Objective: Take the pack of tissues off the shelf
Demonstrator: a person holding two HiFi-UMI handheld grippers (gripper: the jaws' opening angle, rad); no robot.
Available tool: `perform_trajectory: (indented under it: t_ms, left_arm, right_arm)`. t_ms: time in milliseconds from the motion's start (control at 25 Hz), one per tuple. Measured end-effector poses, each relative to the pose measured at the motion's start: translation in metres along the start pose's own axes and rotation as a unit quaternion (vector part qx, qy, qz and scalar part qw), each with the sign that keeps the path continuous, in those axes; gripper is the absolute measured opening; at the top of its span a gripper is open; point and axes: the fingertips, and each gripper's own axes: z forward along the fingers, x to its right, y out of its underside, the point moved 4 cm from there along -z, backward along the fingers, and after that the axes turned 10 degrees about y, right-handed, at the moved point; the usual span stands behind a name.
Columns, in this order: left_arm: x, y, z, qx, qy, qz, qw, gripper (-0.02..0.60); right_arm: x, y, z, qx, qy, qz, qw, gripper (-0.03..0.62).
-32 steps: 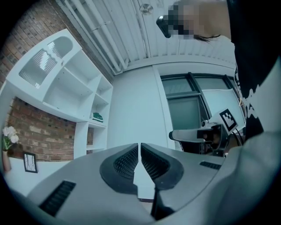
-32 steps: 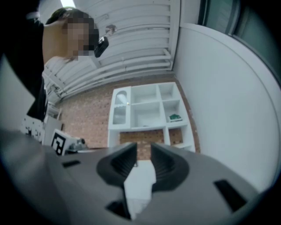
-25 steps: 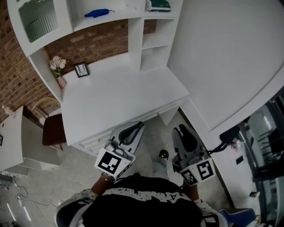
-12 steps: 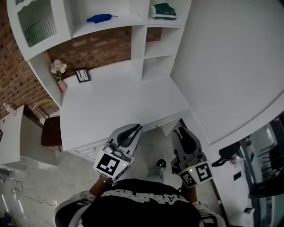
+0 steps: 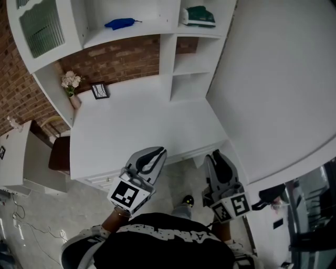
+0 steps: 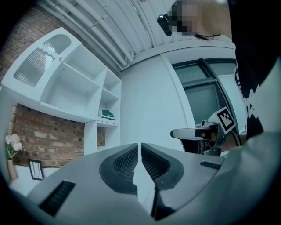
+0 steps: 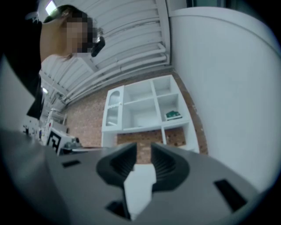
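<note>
Evidently no reach had begun. Both grippers hung low in the head view, off the front edge of the desk (image 5: pixel 142 126) and well apart from the shelf (image 5: pixel 202 29).

- Left gripper (image 5: pixel 157 152): jaws all but closed, only a sliver of a slit between the ribbed pads, nothing in it.
- Right gripper (image 5: pixel 215 155): jaws narrowly apart, a plain gap with only desk and brick wall showing through; empty.

Pack (image 5: pixel 198 16): the green-topped, pale-sided thing in the top right cubby, upper right of centre in the head view. I took it for the tissues. It lay flat on the shelf board. It also showed small and far off in both gripper views, mid-left of frame for the left one (image 6: pixel 107 114) and right of centre for the right one (image 7: pixel 173 115). A blue thing (image 5: pixel 119 23) lay in the wider bay to its left, apart from it.

Handling, as I judged it:
- Light and soft; it should give under the pads rather than resist.
- The wrap was likely film, so probably slick. A pinch at one corner would probably slip or twist.
- Best hold: across its thickness at the near edge, pads above and below.
- Not fragile, so a firm squeeze would do no harm.
</note>
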Motion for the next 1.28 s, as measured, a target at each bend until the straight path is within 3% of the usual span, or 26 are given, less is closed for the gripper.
perform_trajectory:
  t_ms: [800,1280]
  left_arm:
    - [-0.030,-0.011,0.075,-0.026,-0.083,0.029,0.9958,0.056]
    - [-0.031,-0.007,0.141,-0.035,-0.107,0.019,0.9934,0.081]
  right_arm:
    - [0.082,-0.008,0.071,0.003,-0.072,0.030,0.997,0.106]
    - [0.148,-0.014,0.096,-0.001,-0.097,0.034,0.995,0.109]
